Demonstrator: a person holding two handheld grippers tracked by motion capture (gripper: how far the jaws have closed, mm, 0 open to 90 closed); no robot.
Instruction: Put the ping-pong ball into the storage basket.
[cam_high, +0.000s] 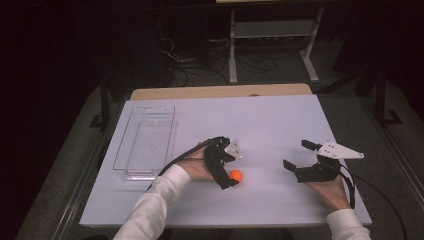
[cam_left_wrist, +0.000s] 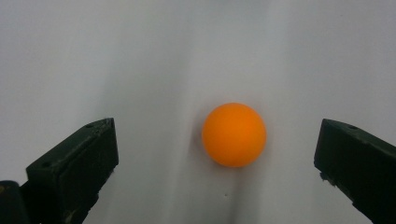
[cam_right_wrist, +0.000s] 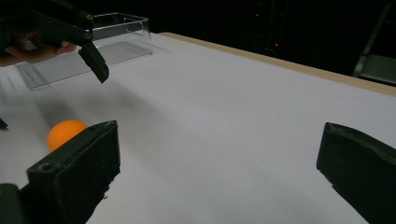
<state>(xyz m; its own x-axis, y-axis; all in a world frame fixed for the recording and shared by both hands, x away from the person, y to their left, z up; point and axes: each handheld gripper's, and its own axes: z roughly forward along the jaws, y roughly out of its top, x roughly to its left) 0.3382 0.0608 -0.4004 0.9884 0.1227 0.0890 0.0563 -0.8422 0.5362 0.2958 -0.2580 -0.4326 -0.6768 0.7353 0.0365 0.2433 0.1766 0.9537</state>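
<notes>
the left gripper hangs just over the orange ball, which sits on the white bench near the front edge; in the left gripper view the ball lies between fingers spread wide, touching neither. this looks like the approach to a pick: next, lower and close squarely, since the ball will roll. the right gripper idles beside, fingers apart and empty. farther left, a clear tray stands empty, perhaps the destination.

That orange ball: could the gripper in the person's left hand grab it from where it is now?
Probably yes. The left gripper hangs over the orange ball with its jaws spread wide on either side, and nothing lies between them but bare white table.
</notes>
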